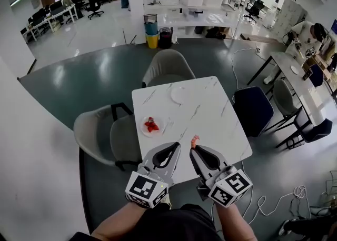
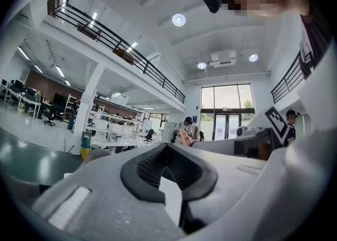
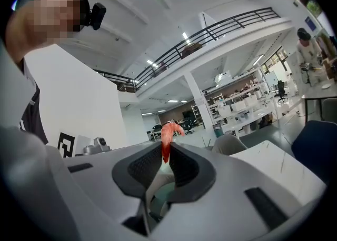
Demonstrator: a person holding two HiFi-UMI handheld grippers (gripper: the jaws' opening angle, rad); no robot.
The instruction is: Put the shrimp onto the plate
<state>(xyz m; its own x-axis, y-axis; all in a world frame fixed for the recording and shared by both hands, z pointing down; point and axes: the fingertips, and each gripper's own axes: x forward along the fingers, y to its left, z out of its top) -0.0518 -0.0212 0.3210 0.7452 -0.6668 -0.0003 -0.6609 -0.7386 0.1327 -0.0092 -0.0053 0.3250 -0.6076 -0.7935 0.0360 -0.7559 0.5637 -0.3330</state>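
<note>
— Over the near edge of the tabletop (image 1: 210, 113), what are the right tongs (image 1: 193, 148) doing?

— They are clamping a pink shrimp (image 1: 194, 140) by its lower end. In the right gripper view the tongs (image 3: 167, 149) are pressing on it from both sides, and the curled body of the shrimp (image 3: 168, 131) is sticking up past the tips.

— And the left tongs (image 1: 177, 146)?

— They are hovering just beside the right pair, also over the near edge. In the left gripper view the tongs (image 2: 166, 148) are meeting tip to tip, with only the white tabletop showing through the gap lower down.

— Where are the plates sitting?

— A small plate (image 1: 143, 130) is sitting near the left edge with red pieces (image 1: 151, 125) lying on it; what those pieces are, I cannot tell. A white plate (image 1: 179, 95) is sitting farther back, toward the grey chair (image 1: 167, 66). The held shrimp is hanging well apart from both.
</note>
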